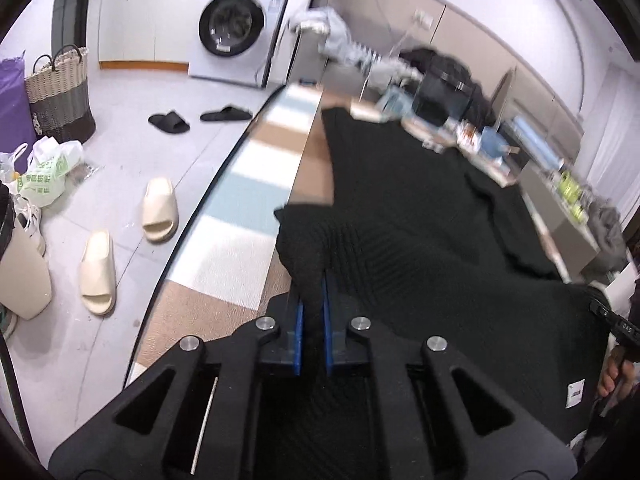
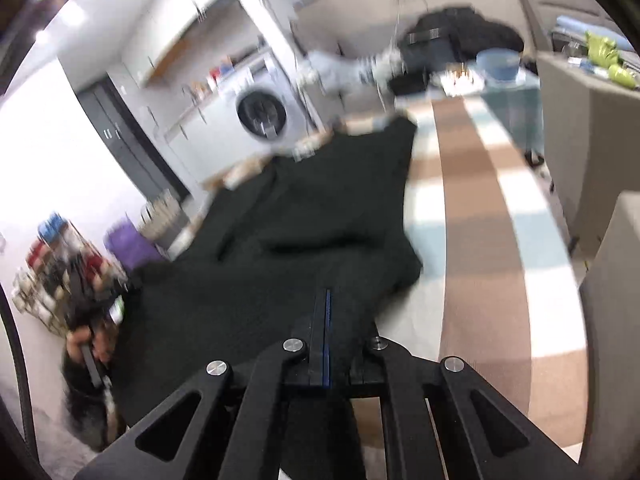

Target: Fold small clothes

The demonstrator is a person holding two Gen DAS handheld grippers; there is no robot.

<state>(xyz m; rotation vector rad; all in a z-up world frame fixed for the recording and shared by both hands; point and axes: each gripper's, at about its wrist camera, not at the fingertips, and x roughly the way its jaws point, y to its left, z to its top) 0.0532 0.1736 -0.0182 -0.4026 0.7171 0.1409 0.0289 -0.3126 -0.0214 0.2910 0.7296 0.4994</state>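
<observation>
1. My left tongs, low in the middle of the left wrist view, are clamped on a bunched corner of the black knit garment.
2. My right tongs are pressed together on another edge of the same garment, low centre of the blurred right wrist view.
3. The garment lies spread across the bench, whose top is chequered brown, white and pale blue.
4. A washing machine stands at upper left, and cream slippers lie on the floor.

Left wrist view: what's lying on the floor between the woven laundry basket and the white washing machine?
In the left wrist view, a pair of black slippers lies on the pale floor between the woven basket and the washing machine.
</observation>
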